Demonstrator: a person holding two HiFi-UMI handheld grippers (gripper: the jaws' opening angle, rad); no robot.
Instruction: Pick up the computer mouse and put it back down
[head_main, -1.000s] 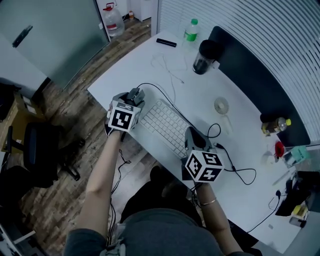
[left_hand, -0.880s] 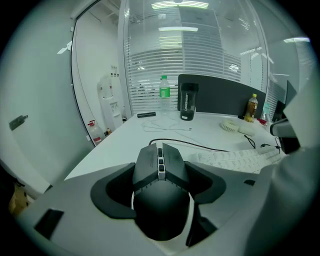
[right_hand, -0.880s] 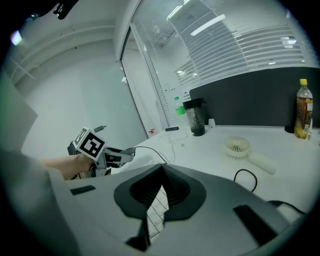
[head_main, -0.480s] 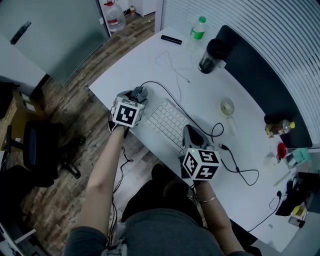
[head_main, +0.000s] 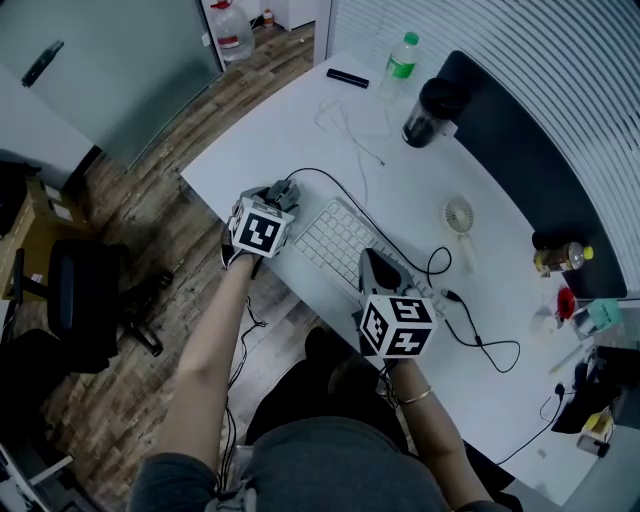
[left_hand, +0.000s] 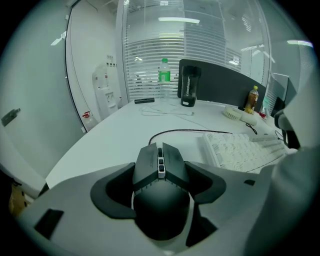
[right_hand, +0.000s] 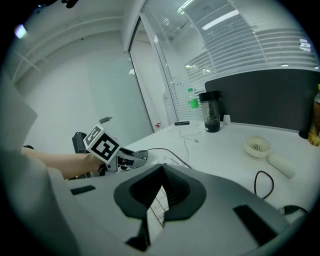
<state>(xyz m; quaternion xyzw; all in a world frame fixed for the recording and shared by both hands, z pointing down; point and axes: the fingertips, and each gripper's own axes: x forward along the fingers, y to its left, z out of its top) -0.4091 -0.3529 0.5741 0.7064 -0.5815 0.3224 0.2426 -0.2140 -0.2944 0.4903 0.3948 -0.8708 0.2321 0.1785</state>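
Your worktop (head_main: 290, 130) is white with a curved edge and stands on a floor (head_main: 130, 190) of wood planks. A dark panel (head_main: 510, 150) runs along its far side, with a wall of pale horizontal slats (head_main: 520, 50) behind it. A frosted glass wall (head_main: 100, 70) closes the room on your left. A black chair (head_main: 85, 300) stands on the planks below it, and a water jug (head_main: 228, 25) sits further back.

A white keyboard (head_main: 335, 240) lies near the front edge between your two hands. A bottle (head_main: 401, 57), a dark tumbler (head_main: 430, 108) and a small fan (head_main: 459, 216) stand towards the panel, well apart from the keyboard.

Your left gripper (head_main: 283, 192) is at the worktop's left corner, just beside the keyboard's end. In the left gripper view its fingers (left_hand: 210, 182) are clamped on the sides of the mouse (left_hand: 161, 185). The mouse's cable (left_hand: 185, 132) curves away towards the keyboard. You cannot tell from these views whether the mouse touches the worktop.

Your right gripper (head_main: 378, 268) is over the keyboard's right end. Its fingers (right_hand: 182, 192) are together with nothing between them.

The bottle has a green cap and a green label, and the tumbler has pale print running down its side. Both are too small to read. Each gripper's cube carries black-and-white square markers.
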